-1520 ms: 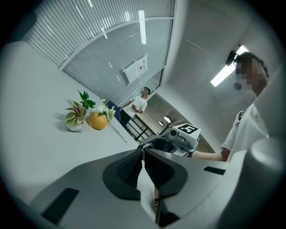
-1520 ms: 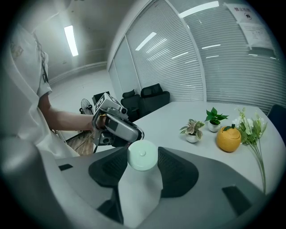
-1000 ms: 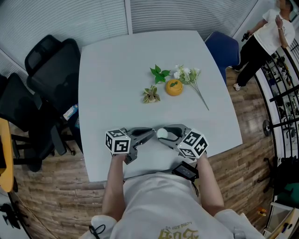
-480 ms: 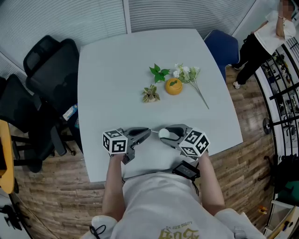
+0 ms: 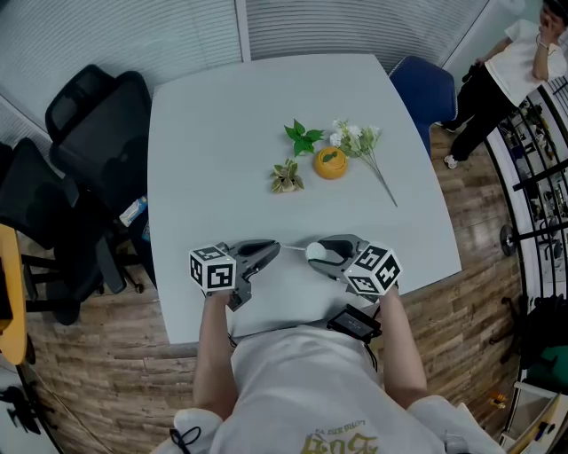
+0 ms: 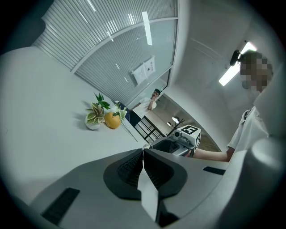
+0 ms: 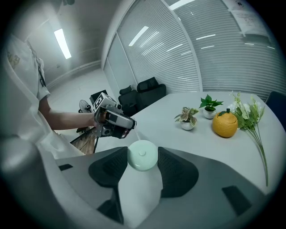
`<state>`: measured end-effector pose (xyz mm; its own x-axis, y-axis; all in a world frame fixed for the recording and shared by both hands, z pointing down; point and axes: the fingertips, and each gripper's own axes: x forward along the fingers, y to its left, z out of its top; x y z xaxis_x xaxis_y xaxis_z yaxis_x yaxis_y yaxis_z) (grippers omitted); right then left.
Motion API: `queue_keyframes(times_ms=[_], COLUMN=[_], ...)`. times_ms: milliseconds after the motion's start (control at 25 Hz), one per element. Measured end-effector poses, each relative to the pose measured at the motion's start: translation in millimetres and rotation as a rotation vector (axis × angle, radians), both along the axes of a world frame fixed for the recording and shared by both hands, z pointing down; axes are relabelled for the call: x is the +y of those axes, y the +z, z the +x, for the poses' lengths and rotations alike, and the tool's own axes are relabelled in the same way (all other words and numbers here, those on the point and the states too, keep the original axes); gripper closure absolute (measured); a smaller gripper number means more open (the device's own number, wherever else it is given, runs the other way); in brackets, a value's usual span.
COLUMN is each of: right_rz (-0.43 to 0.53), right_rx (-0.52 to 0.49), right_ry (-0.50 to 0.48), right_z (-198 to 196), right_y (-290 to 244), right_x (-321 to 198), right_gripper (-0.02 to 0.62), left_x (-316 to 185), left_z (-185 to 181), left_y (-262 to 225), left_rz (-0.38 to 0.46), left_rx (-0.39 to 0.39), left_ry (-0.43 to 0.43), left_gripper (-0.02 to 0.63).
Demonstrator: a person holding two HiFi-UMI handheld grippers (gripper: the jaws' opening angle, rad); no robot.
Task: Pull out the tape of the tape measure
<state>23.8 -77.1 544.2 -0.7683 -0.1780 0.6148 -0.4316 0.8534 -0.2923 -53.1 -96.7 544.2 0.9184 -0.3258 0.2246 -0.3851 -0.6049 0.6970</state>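
White table [image 5: 204, 133] before slatted blinds [image 5: 355, 27]: tape measure [image 5: 313, 252] held just above the near edge.
In the head view, the left gripper [image 5: 272, 249] and right gripper [image 5: 318, 253] are set tip to tip, near each other, with a short run of tape [image 5: 293, 247] between them; its long axis lies left to right along the near edge. In the left gripper view, the jaws are closed on the tape's end. In the right gripper view, the round pale case is clamped by its rim between parted pads [image 7: 176, 172], flat face toward the camera, outlet toward the left gripper. The case is judged light, rigid and smooth, liable to twist; the tape is judged thin and flexible, best taken at its end.
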Motion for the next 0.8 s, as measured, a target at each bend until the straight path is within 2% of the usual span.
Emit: queue_keyframes(times_ms=[800], right_rz=[-0.010], right_rx=[0.011], right_ry=[0.016], right_z=[15.0], right_y=[0.8], right_x=[3.3], right_gripper=[0.368], left_x=[1.8], left_z=[-1.9], left_y=[0.5], left_rz=[0.003], left_rx=[-0.020], left_ry=[-0.012], left_gripper=[0.595])
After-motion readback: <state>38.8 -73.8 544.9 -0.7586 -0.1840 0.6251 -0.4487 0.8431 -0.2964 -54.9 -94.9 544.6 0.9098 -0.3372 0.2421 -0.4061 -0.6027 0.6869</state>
